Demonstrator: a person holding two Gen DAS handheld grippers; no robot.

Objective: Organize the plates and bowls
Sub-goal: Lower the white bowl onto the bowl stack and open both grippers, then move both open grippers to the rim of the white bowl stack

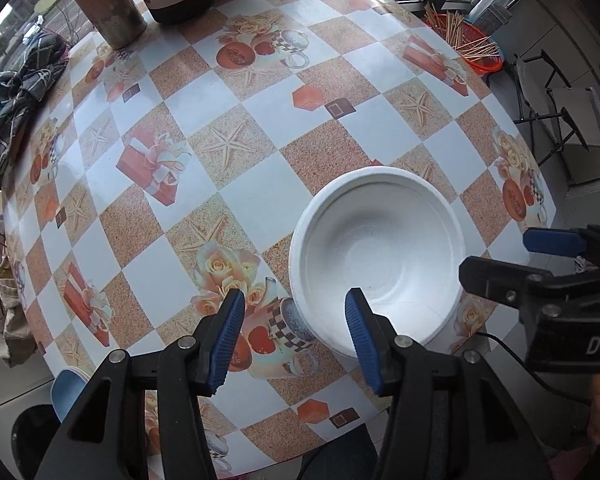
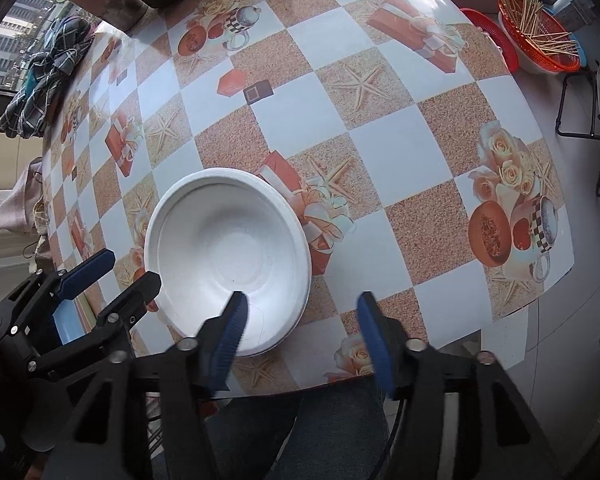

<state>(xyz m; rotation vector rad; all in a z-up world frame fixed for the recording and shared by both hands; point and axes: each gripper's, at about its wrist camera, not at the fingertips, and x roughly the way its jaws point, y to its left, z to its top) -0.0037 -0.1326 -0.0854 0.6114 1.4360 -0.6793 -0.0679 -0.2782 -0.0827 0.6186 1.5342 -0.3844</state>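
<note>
Seemingly the work stood at the approach step, with nothing yet gripped: the left claw (image 1: 296, 340) hung over the near edge of the desk (image 1: 260, 184) with its ribbed blue pads spread apart and empty, and the right claw (image 2: 300, 336) was likewise parted and held nothing. Between the two, close to the near edge, sat the one task item in sight, a white bowl (image 1: 380, 256), upright and empty, matte with a slightly grainy moulded look, a stepped broad rim and a shallow round well. Each claw had one pad over the bowl's near rim, so the next move would likely call for lowering one claw and pinching that thin rim squarely, lest so light a bowl skid on the glossy cloth. The desk wore a slick printed covering of white and sandy squares with starfish and roses. Farther off stood a mottled cylindrical cup (image 1: 104, 0), a crumpled plaid cloth (image 1: 16, 96) far left, and an orange mesh basket (image 2: 540, 36) of thin sticks far right.
</note>
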